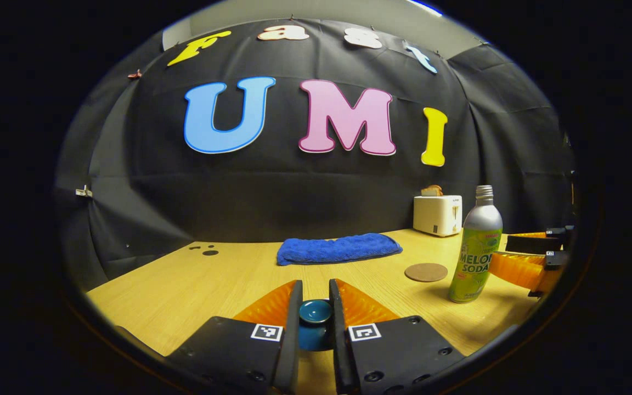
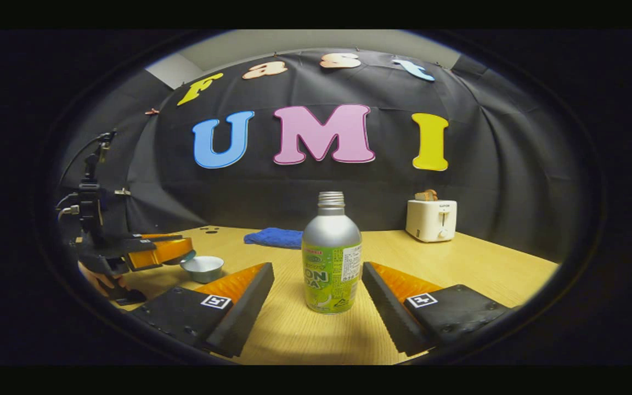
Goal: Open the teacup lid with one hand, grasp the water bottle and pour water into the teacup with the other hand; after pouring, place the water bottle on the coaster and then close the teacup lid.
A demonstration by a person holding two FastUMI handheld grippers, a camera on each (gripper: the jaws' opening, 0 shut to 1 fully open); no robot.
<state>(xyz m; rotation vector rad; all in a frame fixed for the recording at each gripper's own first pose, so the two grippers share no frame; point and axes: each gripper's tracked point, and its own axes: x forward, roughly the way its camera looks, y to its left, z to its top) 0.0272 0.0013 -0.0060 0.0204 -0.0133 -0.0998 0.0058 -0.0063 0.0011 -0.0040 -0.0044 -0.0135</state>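
At the far left of the right gripper view, the left gripper [image 2: 184, 255] is seen held by a hand [image 2: 96, 280] just over the small pale teacup [image 2: 202, 267], whose bowl stands open beside and below the fingertips. In the left gripper view, the dark blue round teacup lid [image 1: 315, 311] is clamped between the two fingers of the left gripper [image 1: 315, 307], its knob gripped on both sides; whether the lid is fully clear of the cup cannot be told from there, though the open bowl suggests it is lifted so that water can go in. Behind it, a folded blue towel [image 1: 339, 248] lies on the light wooden table [image 1: 184, 285], and further right a round brown cork coaster [image 1: 425, 272] is placed flat, just beside the bottle, presumably so the bottle can be set down on it after pouring. The silver-shouldered, green-labelled water bottle [image 2: 331, 258] stands upright on the table with its neck apparently uncapped, between the spread fingers of the right gripper [image 2: 316, 285], whose jaws are released and not touching it; a grasp at the label band is judged to be the step in hand. At the right, a white toaster [image 2: 431, 220] with bread sits well apart near the wall.
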